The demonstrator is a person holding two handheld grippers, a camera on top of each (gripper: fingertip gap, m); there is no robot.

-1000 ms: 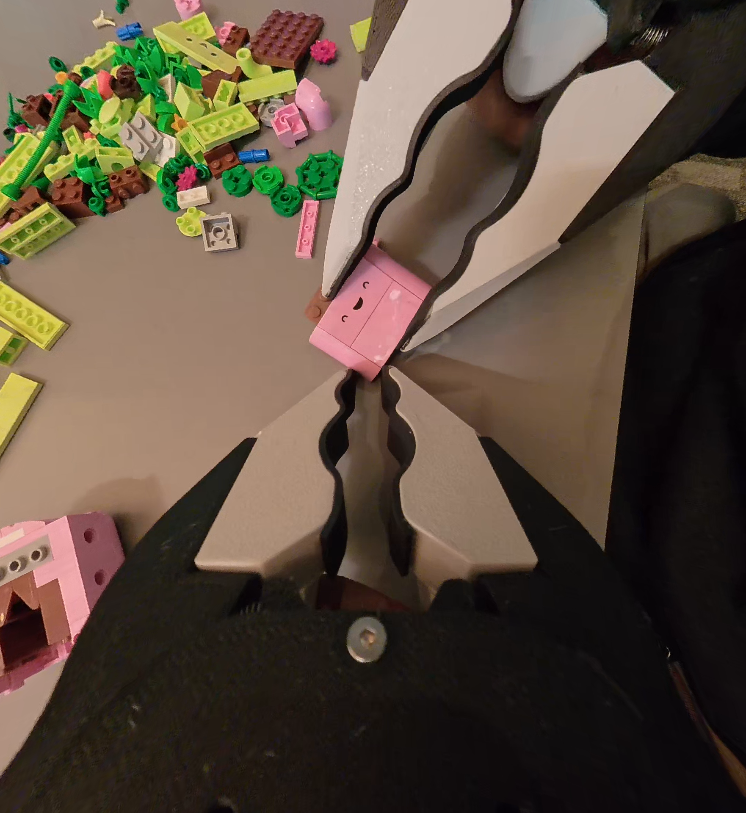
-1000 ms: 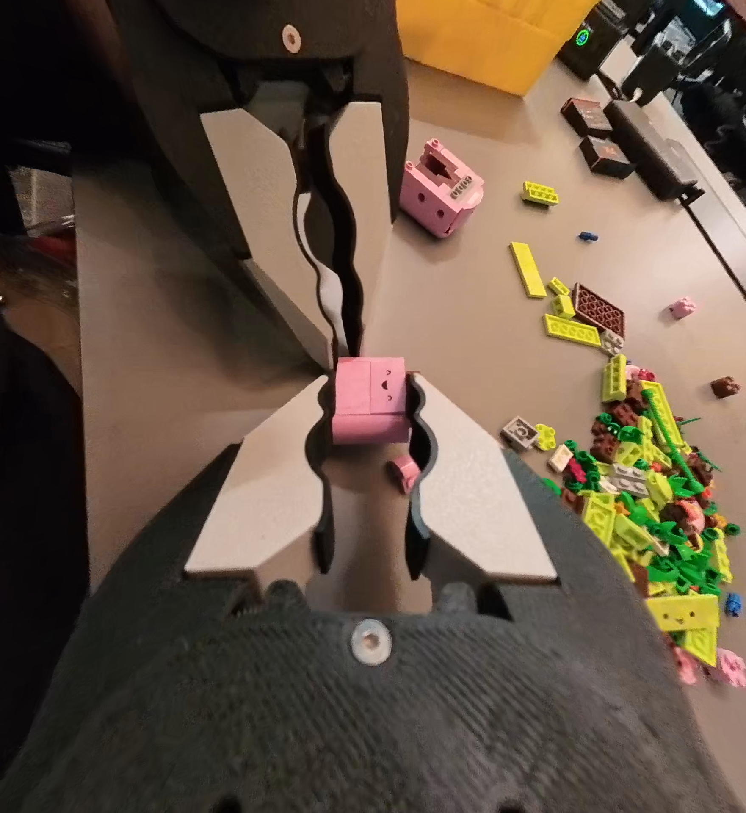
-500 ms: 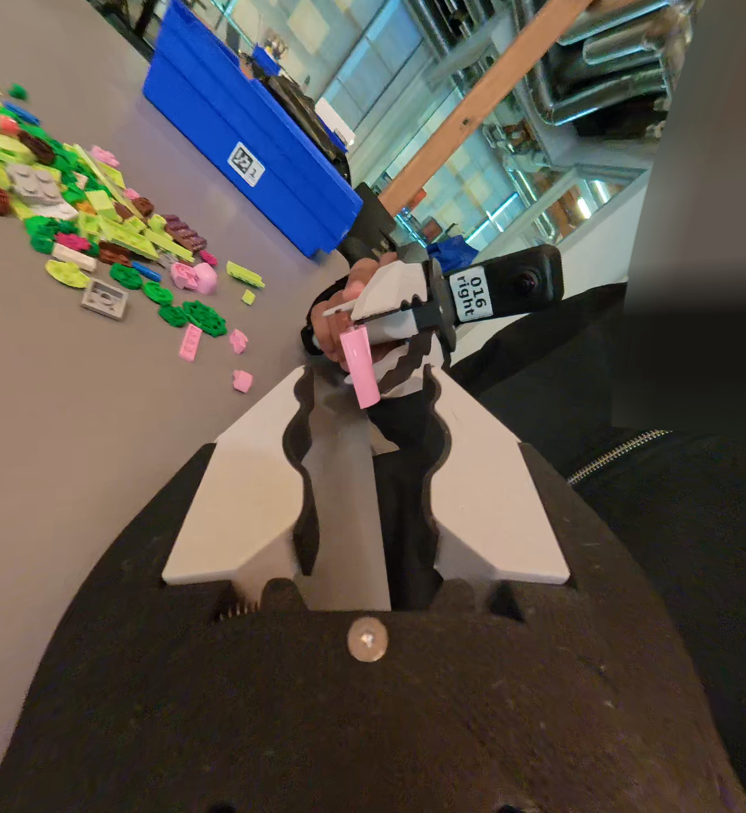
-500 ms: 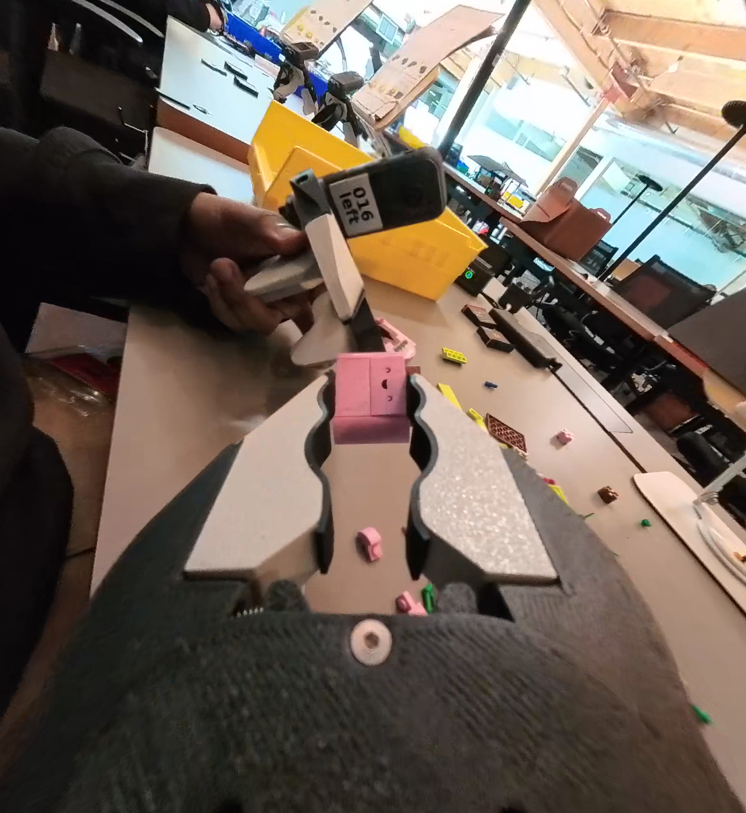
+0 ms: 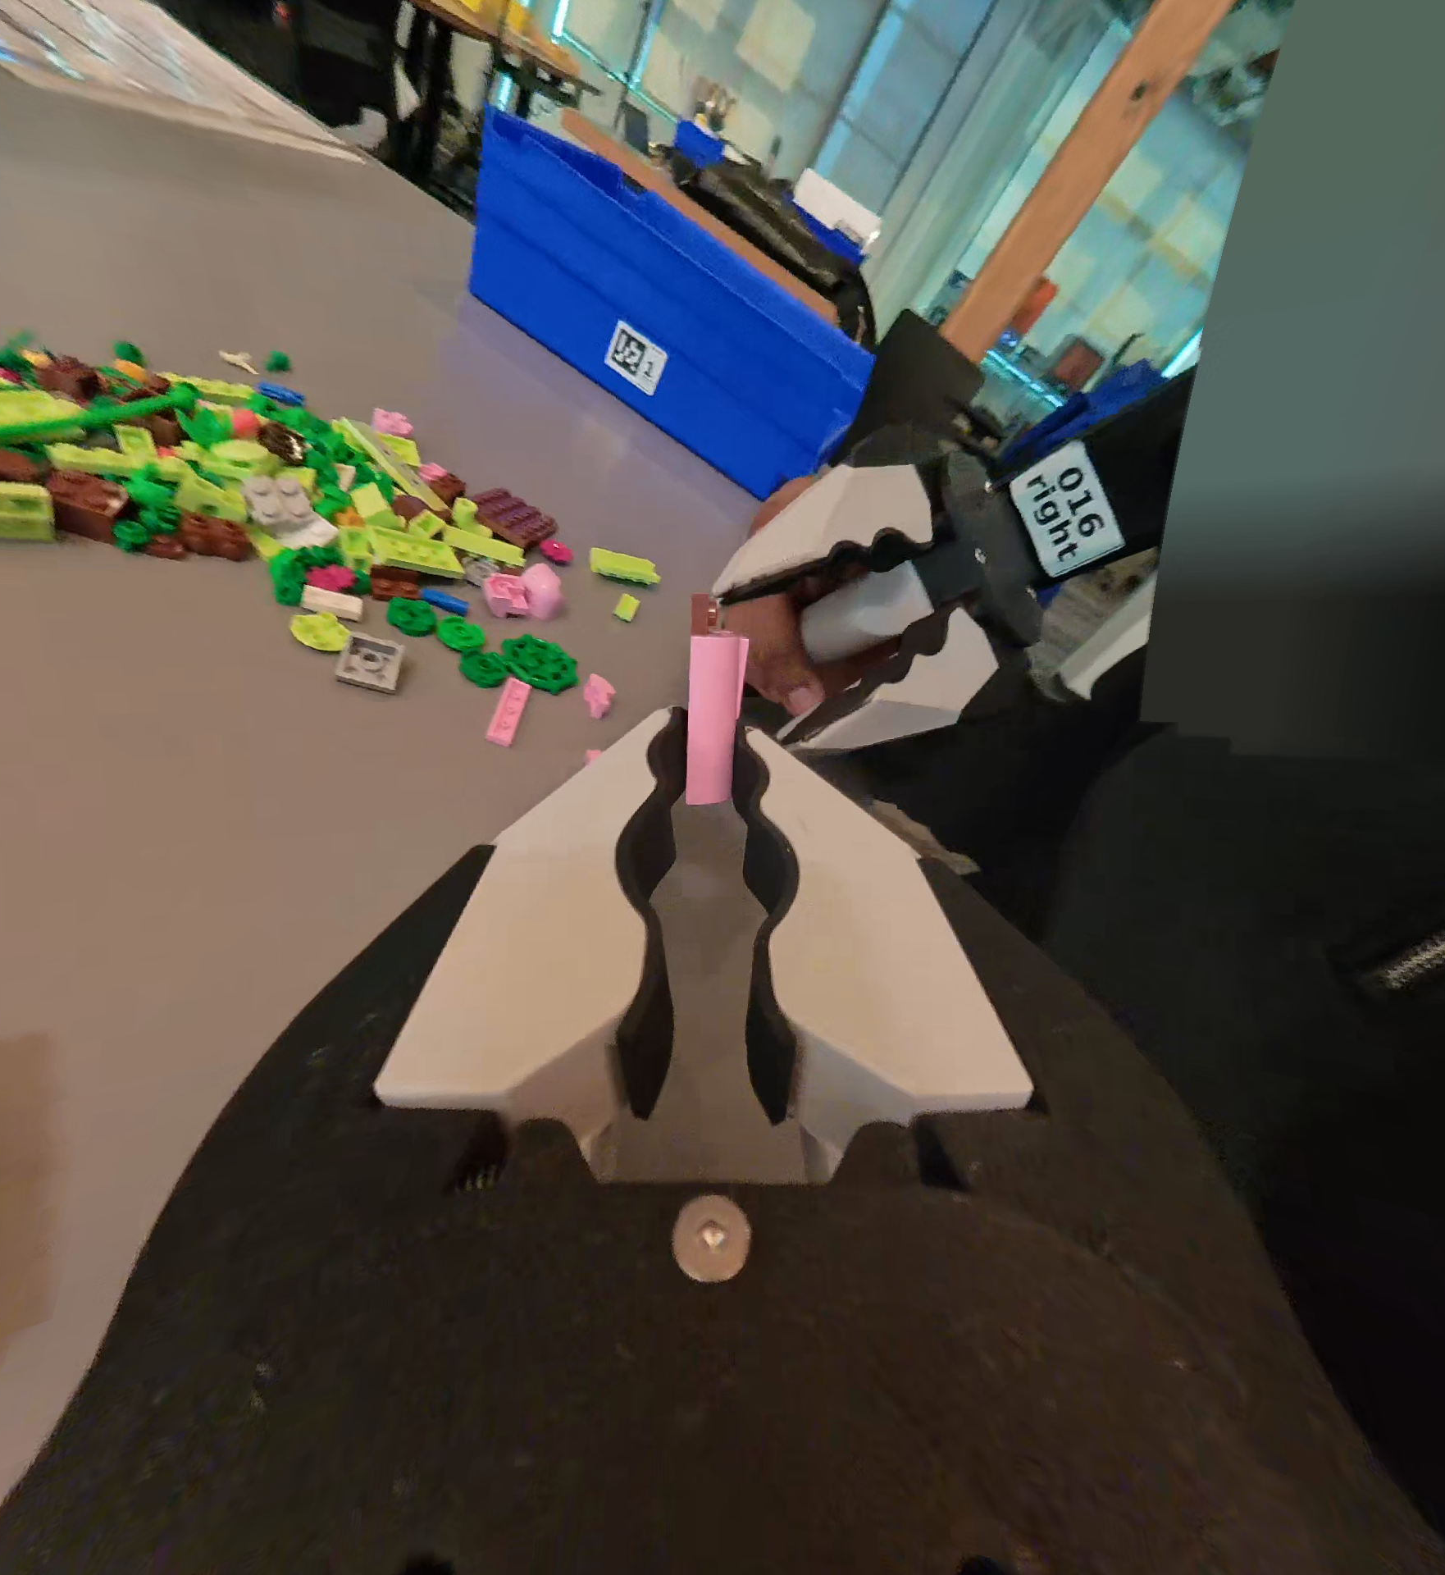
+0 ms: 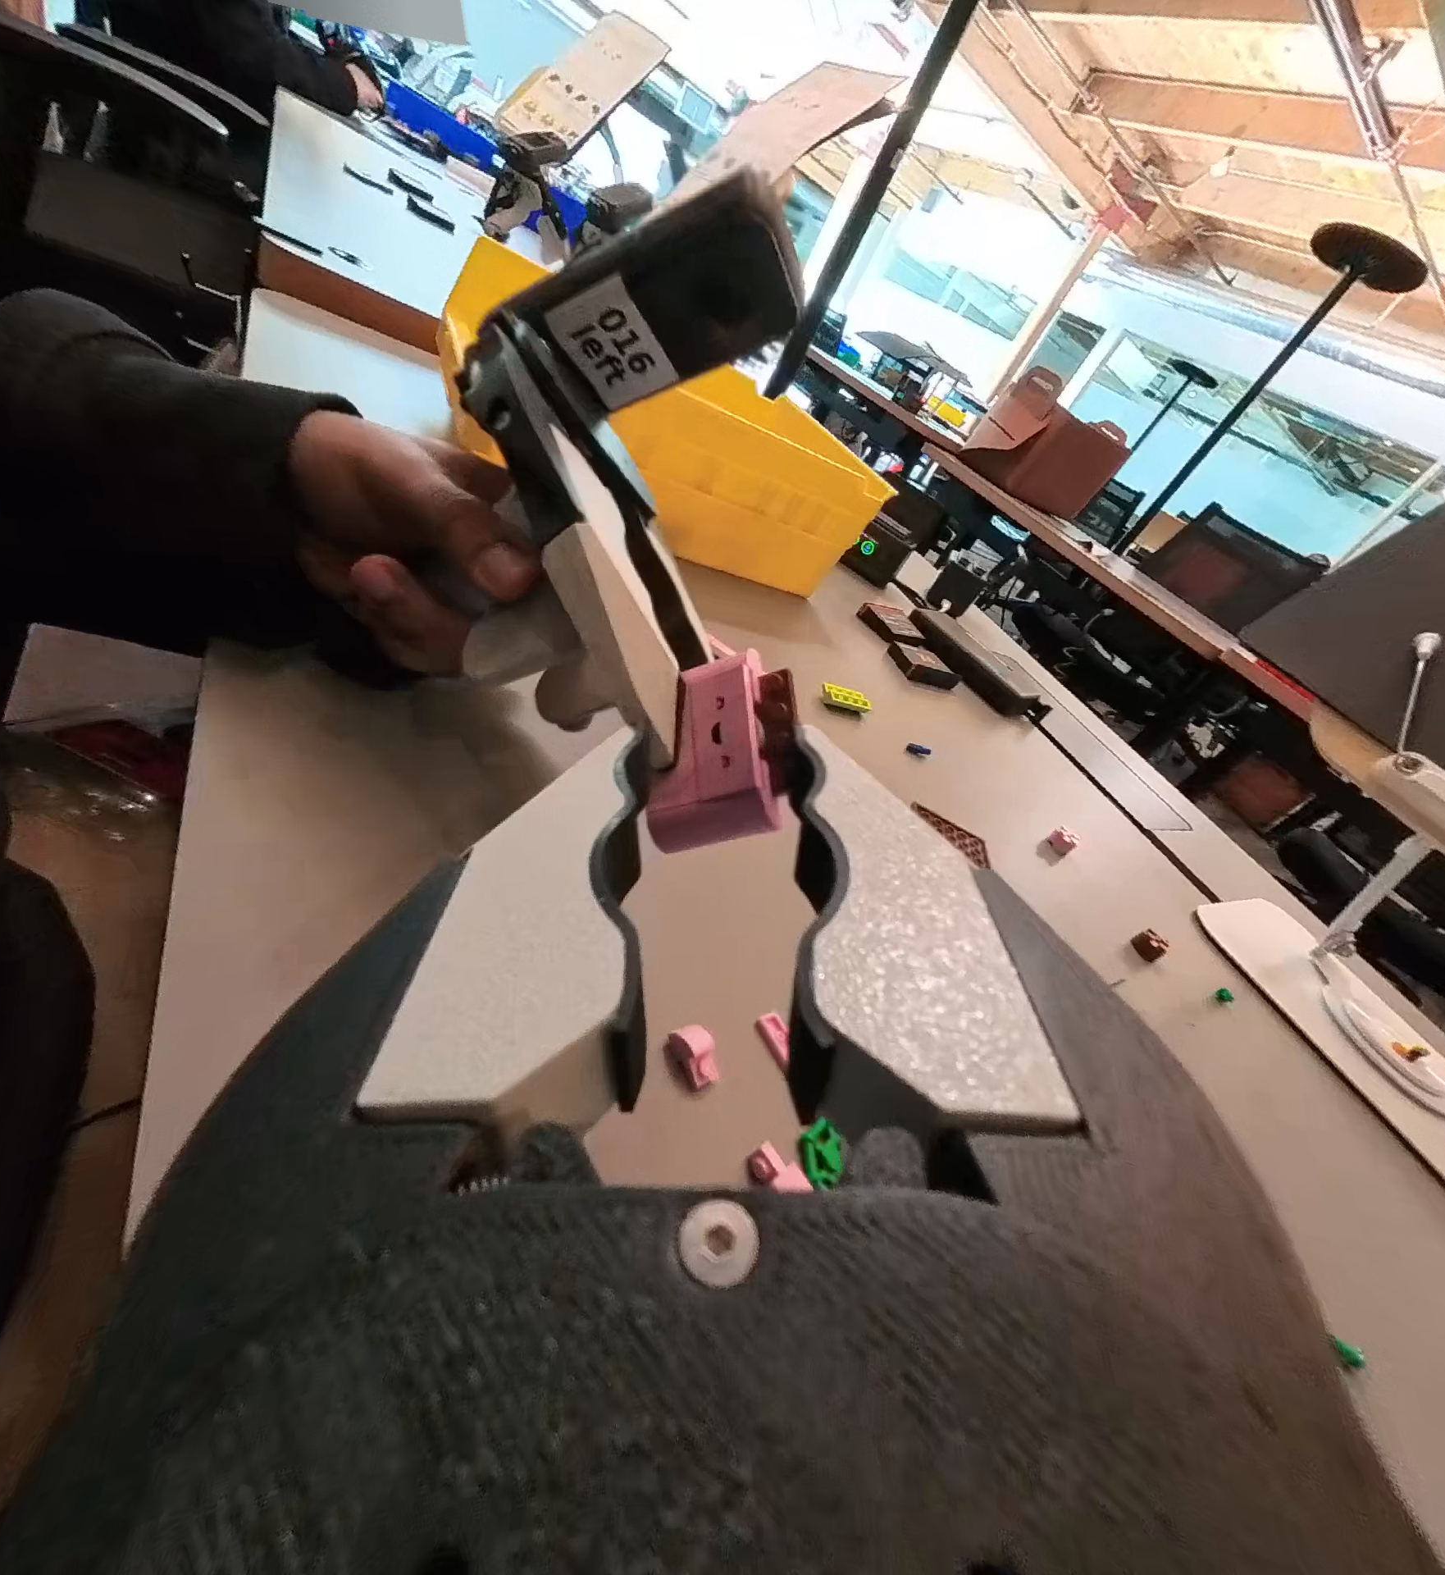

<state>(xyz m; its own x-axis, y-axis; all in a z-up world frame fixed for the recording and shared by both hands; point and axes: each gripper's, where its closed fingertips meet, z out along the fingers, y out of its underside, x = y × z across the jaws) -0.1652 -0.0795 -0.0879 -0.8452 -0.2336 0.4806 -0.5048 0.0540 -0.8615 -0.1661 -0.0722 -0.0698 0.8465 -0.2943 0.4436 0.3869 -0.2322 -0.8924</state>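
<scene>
Pink block (image 6: 715, 771), with a brown piece on its back, hangs above the table (image 5: 148, 810), pinched at once by both our grippers: the left gripper (image 5: 706, 750) nearly closed on its thin edge, the right gripper (image 6: 715, 767) wider across its flat sides, steadying it between them. One block, two grippers; loose bricks (image 5: 216, 503) too many to count.
</scene>
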